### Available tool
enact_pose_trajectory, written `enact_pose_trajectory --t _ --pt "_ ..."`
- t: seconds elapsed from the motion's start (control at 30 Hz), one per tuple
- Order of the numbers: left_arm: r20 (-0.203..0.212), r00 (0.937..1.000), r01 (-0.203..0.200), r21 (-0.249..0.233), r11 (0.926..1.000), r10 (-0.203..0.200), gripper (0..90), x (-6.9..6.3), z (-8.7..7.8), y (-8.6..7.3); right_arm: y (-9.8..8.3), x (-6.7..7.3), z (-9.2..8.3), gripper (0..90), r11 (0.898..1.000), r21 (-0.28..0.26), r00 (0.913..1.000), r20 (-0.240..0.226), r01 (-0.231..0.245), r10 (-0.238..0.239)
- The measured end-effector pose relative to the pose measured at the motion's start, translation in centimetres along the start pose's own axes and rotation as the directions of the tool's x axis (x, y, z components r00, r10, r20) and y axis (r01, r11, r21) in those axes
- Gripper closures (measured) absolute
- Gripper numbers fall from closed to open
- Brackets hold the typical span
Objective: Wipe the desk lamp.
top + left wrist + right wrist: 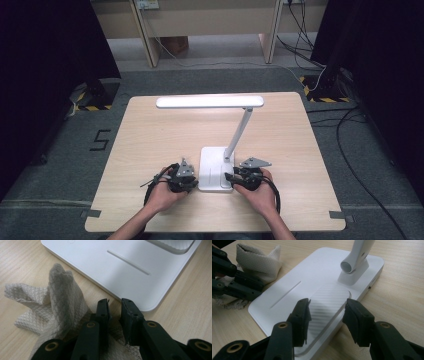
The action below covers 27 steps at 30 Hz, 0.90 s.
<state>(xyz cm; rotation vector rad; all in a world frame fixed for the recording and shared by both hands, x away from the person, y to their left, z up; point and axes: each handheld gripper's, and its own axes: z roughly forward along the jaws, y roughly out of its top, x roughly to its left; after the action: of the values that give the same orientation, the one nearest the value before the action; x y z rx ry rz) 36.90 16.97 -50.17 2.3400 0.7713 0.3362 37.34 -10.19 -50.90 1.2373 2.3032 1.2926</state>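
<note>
Now | left hand-held gripper (115,305) grasping cloth (62,302) at lamp base (105,267) edge | right hand-held gripper (327,308) released over base corner.

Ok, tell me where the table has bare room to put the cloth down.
Bare wood lies left of the lamp base, under and beyond the lamp head to the far edge of the table, and right of the lamp arm. It is crowded near the front: left gripper with the cloth, base, right gripper.
</note>
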Motion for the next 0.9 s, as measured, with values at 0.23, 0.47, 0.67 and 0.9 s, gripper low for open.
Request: enact_pose_trajectory --t 0.23,0.47,0.67,0.9 --pt "-0.003 1.0000 -0.002 0.000 1.0000 0.002 75.1 -0.1 0.0 0.0 0.0 0.2 -0.1 54.3 1.000 0.001 1.0000 0.006 -0.003 0.003" --pt "-0.012 0.9999 0.005 -0.042 0.9991 -0.006 72.8 -0.2 -0.7 0.0 0.0 0.3 -0.2 54.6 1.000 0.009 1.0000 0.003 0.007 -0.007" --pt "-0.033 0.9992 0.017 -0.120 0.9927 -0.021 65.3 -0.1 -2.4 0.2 0.4 0.2 -0.9 54.4 1.000 -0.022 0.9998 0.010 0.018 -0.018" --pt "-0.068 0.9967 0.028 -0.211 0.9770 -0.043 55.0 0.6 -5.0 -0.2 0.3 -0.5 -2.2 54.6 0.999 -0.044 0.9992 0.035 0.021 -0.020"
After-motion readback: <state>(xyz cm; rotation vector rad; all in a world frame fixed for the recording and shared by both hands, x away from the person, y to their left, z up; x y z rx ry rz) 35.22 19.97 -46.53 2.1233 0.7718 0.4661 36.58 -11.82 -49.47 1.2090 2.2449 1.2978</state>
